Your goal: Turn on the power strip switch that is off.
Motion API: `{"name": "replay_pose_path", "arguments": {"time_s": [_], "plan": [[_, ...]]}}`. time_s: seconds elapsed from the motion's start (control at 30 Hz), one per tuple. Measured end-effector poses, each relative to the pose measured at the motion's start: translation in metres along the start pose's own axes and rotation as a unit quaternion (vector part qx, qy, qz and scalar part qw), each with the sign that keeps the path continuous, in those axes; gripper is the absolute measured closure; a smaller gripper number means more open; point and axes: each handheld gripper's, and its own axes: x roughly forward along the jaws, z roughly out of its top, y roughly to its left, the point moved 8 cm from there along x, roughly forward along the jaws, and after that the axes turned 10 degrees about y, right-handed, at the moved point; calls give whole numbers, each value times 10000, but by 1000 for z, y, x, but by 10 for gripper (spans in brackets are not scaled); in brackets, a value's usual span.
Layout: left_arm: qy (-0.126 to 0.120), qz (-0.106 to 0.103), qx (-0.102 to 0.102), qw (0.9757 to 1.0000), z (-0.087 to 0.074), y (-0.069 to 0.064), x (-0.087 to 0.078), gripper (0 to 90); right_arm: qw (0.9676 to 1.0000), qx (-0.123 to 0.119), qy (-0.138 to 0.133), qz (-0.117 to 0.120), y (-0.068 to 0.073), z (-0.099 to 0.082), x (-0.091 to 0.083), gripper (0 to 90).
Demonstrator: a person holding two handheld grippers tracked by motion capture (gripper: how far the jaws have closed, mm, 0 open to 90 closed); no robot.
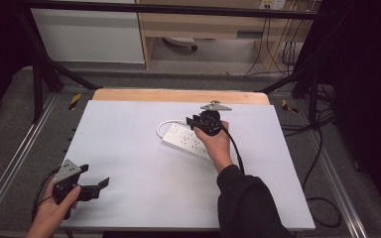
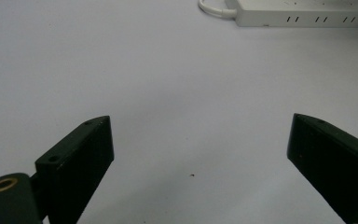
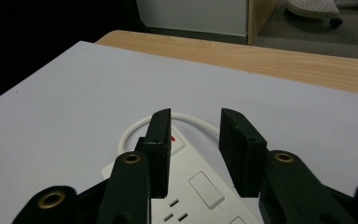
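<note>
High view. My right claw (image 1: 194, 122) hangs over the far end of the white power strip (image 1: 186, 140), which lies on the white table sheet (image 1: 129, 163) a little right of centre. The strip's long axis runs from about ten o'clock, where its white cord (image 1: 163, 126) loops out, to about four o'clock, where it passes under my right hand (image 1: 216, 144).

Right gripper view. The right claw (image 3: 193, 135) stands with its jaws partly apart and nothing between the pads; the strip (image 3: 200, 186) lies directly below them, and its cord (image 3: 135, 130) curls away at twelve o'clock. I cannot tell whether either jaw touches the strip's top face.

Left gripper view. My left claw (image 2: 200, 158) is spread wide and empty over bare sheet (image 2: 168, 93); the strip (image 2: 303, 14) lies well apart from it, at about one o'clock.

Judgement: the right hand is much the nearer, and the left claw (image 1: 93, 187) sits at the sheet's near left corner. Any grip on the strip turns on setting the jaws across its short side, square to that ten-to-four axis.
</note>
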Motion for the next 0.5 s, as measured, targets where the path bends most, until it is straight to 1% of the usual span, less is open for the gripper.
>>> {"name": "replay_pose_path", "arguments": {"time_s": [0.1, 0.4, 0.5], "plan": [[-1, 3, 2, 10000, 0, 0, 0, 72, 10000, 16, -7, -23, -2, 1, -2, 586], [8, 0, 3, 10000, 0, 0, 0, 72, 9998, 193, -50, -16, -10, 4, -14, 345], [6, -1, 2, 10000, 0, 0, 0, 72, 9998, 168, -62, -36, -12, 5, -19, 310]]}}
